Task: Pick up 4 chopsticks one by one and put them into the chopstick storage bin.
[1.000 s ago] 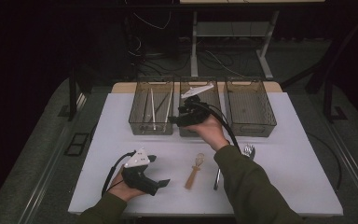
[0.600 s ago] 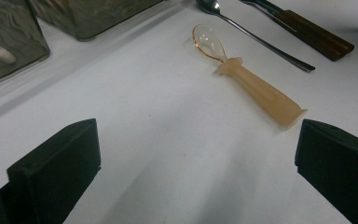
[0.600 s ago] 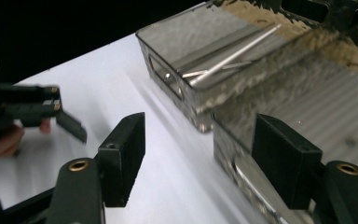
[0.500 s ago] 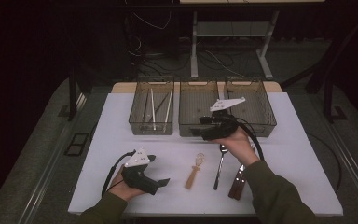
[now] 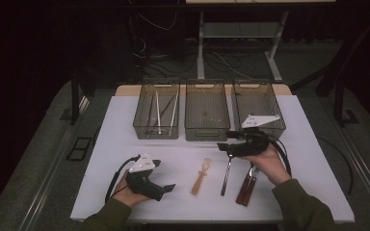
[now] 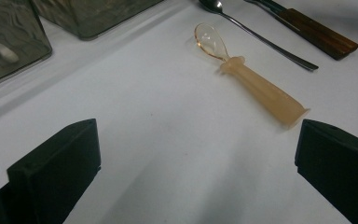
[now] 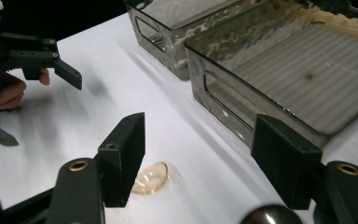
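Metal spoon point(image 5: 227, 168): was laid flat on the white table point(image 5: 125, 144), handle toward the person, its bowl end hidden under the right gripper point(image 5: 224, 147) in the high view; in the right gripper view only a dark rounded edge of it was seen at the bottom border.

Right gripper: was held just above the spoon's bowl end, jaws spread, nothing pinched between them. Contact with the spoon could not be made out.

Translucent plastic spoon point(image 6: 249, 77): was placed just left of the metal spoon, apart from it; its clear bowl was partly covered by one jaw in the right gripper view.

Wooden-handled utensils point(image 5: 247, 185): were set right of the metal spoon, upper ends hidden by the right hand point(image 5: 270, 161); their kind could not be told.

Left gripper point(image 5: 166, 187): was rested low over the table, jaws spread and empty.

Three clear bins point(image 5: 207, 130): were ranged along the far edge; thin pale sticks were noted in the left one, hard to identify.
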### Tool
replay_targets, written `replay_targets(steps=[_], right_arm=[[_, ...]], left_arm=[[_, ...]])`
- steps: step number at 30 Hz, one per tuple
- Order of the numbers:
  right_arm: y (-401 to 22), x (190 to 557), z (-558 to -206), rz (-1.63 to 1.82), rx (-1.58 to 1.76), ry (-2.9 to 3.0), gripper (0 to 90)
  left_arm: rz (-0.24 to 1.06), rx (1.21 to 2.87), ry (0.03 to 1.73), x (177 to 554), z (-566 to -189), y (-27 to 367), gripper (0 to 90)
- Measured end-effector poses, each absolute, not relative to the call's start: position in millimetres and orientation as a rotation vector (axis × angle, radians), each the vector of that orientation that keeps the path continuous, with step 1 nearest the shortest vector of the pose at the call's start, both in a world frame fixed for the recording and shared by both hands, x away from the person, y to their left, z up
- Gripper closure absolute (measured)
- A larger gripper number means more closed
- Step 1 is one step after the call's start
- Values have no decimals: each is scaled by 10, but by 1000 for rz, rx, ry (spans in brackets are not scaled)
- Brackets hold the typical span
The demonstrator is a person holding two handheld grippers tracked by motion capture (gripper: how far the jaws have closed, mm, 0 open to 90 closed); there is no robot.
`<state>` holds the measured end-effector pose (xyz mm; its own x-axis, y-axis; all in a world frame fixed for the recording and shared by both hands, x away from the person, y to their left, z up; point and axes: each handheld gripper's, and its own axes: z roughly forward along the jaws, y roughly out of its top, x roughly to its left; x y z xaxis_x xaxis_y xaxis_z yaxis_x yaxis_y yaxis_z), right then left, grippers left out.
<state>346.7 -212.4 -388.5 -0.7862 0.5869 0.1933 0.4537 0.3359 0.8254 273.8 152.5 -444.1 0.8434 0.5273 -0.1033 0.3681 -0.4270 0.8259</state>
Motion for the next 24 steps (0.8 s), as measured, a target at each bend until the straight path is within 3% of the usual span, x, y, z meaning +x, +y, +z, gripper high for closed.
replay_targets(steps=[17, 24], right_arm=[[-2648, 2952, -4188, 1412, 1045, 2336, 205], [-2804, 2796, -4354, 1388, 1069, 2346, 192]], left_arm=[[214, 2073, 652, 2731, -4433, 1517, 0], [215, 2069, 668, 2731, -4424, 1519, 0]])
